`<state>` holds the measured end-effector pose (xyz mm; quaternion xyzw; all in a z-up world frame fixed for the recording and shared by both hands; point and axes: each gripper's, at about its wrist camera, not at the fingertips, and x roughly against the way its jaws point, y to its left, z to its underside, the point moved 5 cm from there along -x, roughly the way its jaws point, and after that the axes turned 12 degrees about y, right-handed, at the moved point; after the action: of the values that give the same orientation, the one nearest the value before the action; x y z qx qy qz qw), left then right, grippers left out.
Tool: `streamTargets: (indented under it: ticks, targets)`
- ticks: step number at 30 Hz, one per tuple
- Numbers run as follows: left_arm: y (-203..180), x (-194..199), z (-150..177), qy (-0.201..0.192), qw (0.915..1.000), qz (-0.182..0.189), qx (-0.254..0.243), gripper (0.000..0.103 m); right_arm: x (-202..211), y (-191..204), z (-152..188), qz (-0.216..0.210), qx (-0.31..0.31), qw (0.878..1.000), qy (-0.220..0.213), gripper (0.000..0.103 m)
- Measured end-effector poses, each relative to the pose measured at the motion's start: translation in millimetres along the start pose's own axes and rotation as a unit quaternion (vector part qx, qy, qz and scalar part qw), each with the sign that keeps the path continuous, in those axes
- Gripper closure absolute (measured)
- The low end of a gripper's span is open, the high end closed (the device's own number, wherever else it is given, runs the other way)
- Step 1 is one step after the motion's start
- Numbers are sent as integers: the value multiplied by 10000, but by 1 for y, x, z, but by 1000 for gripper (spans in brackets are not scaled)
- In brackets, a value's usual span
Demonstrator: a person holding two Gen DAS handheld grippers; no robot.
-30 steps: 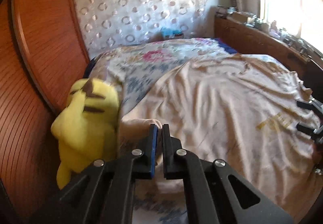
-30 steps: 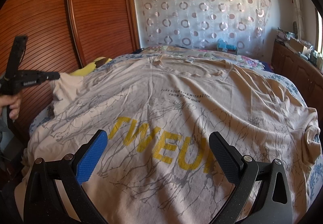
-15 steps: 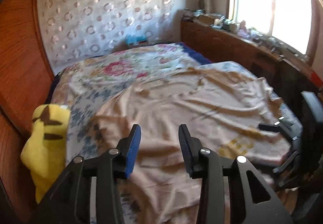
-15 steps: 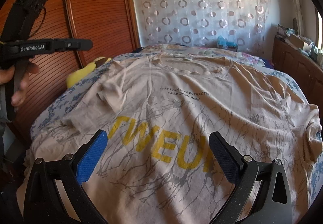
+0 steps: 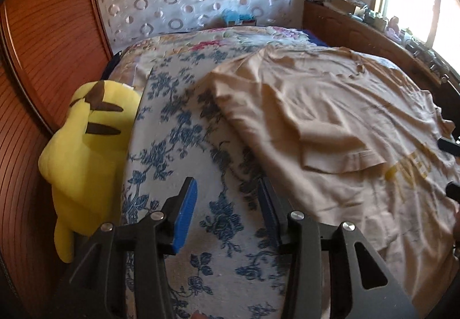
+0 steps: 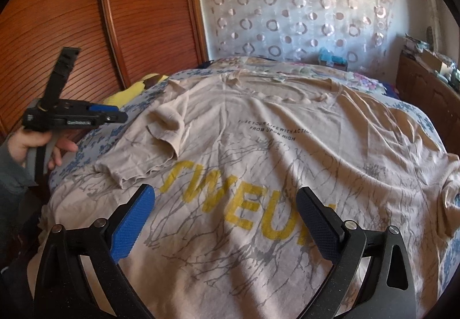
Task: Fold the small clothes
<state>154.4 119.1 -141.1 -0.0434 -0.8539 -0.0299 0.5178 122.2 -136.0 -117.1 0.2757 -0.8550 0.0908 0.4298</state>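
Note:
A beige T-shirt point(image 6: 287, 163) with yellow letters and grey branch print lies spread on the bed; it also shows in the left wrist view point(image 5: 330, 117). Its left sleeve point(image 6: 149, 152) lies folded inward over the chest, also visible in the left wrist view point(image 5: 336, 149). My left gripper point(image 5: 227, 195) is open and empty, over the floral bedsheet beside the shirt's left edge; it shows in the right wrist view point(image 6: 115, 115) held off the bed's left side. My right gripper point(image 6: 224, 204) is open and empty, above the shirt's lower front.
A yellow plush toy point(image 5: 86, 140) sits between the bed and the wooden wardrobe point(image 6: 86, 17) on the left. The blue floral bedsheet point(image 5: 178, 123) covers the bed. A wooden dresser point(image 5: 359, 31) with clutter runs along the right, under a bright window.
My left gripper was shut on the left sleeve, carried it inward, opened and let it drop on the chest, then drew back to the bed's left side. The right gripper has stayed still.

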Motion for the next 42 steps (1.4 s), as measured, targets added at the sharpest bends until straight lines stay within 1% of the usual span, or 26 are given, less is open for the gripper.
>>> streamTargets:
  ticks: [3, 6, 7, 8, 11, 14, 18, 20, 21, 22, 23, 24, 26, 32, 35, 36, 37, 38, 40, 42]
  targets:
    - [0, -7, 3, 77, 10000, -55, -14, 60, 1, 7, -7, -67, 182, 9998, 19, 5]
    - [0, -8, 4, 2, 10000, -53, 5, 57, 2, 14, -17, -168, 369, 9992, 25, 9]
    - [1, -8, 3, -9, 10000, -35, 18, 56, 1, 18, -23, -247, 453, 9987, 26, 17]
    - [2, -9, 3, -41, 10000, -13, 40, 55, 0, 21, -27, -328, 523, 9981, 26, 28]
    - [7, -9, 3, -96, 9997, 128, 165, 53, -11, 31, -46, -538, 744, 9957, 113, 41]
    - [6, -9, 3, -88, 9998, 91, 139, 52, -21, 43, -60, -761, 998, 9919, 172, 48]
    - [6, -8, 3, -84, 9998, 117, 170, 51, -47, 60, -76, -981, 1238, 9866, 397, 52]
    - [7, -8, 3, -85, 9997, 127, 175, 50, -59, 65, -79, -1033, 1305, 9846, 529, 59]
    - [7, -8, 3, -85, 9997, 128, 181, 50, -67, 67, -81, -1082, 1329, 9833, 605, 60]
    - [7, -8, 3, -83, 9997, 124, 179, 50, -75, 70, -82, -1155, 1351, 9816, 697, 63]
    - [7, -8, 3, -84, 9997, 124, 177, 50, -81, 72, -83, -1241, 1355, 9798, 784, 69]
    - [7, -8, 4, -86, 9997, 134, 180, 49, -88, 73, -84, -1303, 1350, 9786, 844, 70]
    - [7, -8, 3, -85, 9997, 135, 181, 49, -95, 76, -86, -1307, 1387, 9777, 880, 70]
    - [7, -7, 3, -85, 9997, 131, 182, 49, -120, 83, -87, -886, 1732, 9748, 1090, 70]
    - [7, -7, 3, -85, 9997, 133, 182, 48, -123, 85, -84, -678, 1925, 9733, 1052, 71]
    - [7, -7, 4, -86, 9997, 134, 184, 48, -124, 85, -84, -605, 1965, 9731, 1040, 74]
    - [7, -7, 3, -85, 9997, 134, 181, 48, -125, 85, -84, -542, 1974, 9734, 1025, 87]
    - [7, -7, 3, -84, 9997, 138, 183, 48, -125, 83, -85, -492, 1959, 9741, 1020, 96]
    - [7, -7, 3, -84, 9997, 136, 182, 48, -125, 80, -86, -525, 1879, 9754, 1025, 99]
    - [7, -7, 3, -85, 9997, 138, 184, 48, -119, 73, -89, -501, 1725, 9797, 890, 100]
